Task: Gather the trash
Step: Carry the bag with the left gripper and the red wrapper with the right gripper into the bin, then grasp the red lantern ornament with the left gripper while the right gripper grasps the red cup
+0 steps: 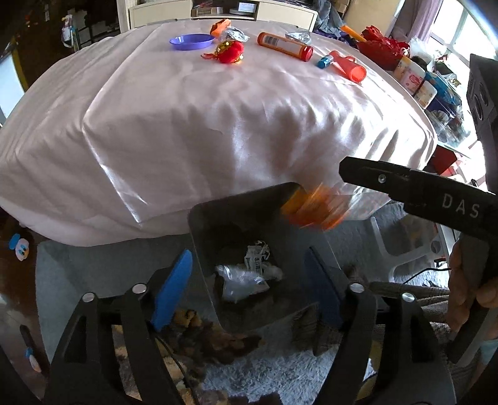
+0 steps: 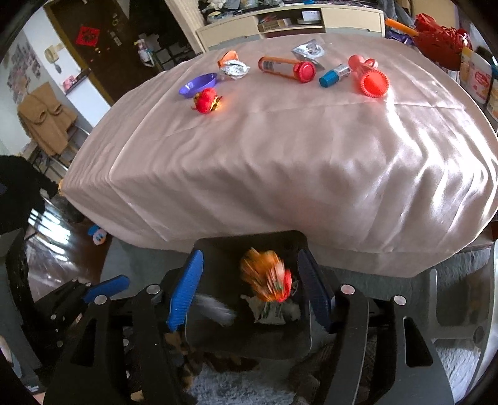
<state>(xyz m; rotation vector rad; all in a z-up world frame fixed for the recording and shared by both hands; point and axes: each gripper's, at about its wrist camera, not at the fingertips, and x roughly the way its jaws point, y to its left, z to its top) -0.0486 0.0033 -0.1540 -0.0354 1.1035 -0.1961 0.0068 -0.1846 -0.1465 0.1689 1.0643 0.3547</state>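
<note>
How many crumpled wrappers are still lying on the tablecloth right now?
2. An orange-and-silver wrapper lies just behind the purple dish; a silver wrapper lies behind the orange tube. More may be hidden in the clutter at the table's right edge.

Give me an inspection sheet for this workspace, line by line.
Surface: table under shiny pink cloth, creased.
Job's things: black square bin on the floor holding wrappers; blurred orange wrapper dropping in; crumpled foil wrapper on the cloth.
Clutter: purple plastic bowl, orange tube with red cap, red ornament.
Grippers: left tool and right tool open, nothing held.
Cables: thin black cable on the rug.
Surroundings: grey shaggy rug, cream cabinet.
</note>
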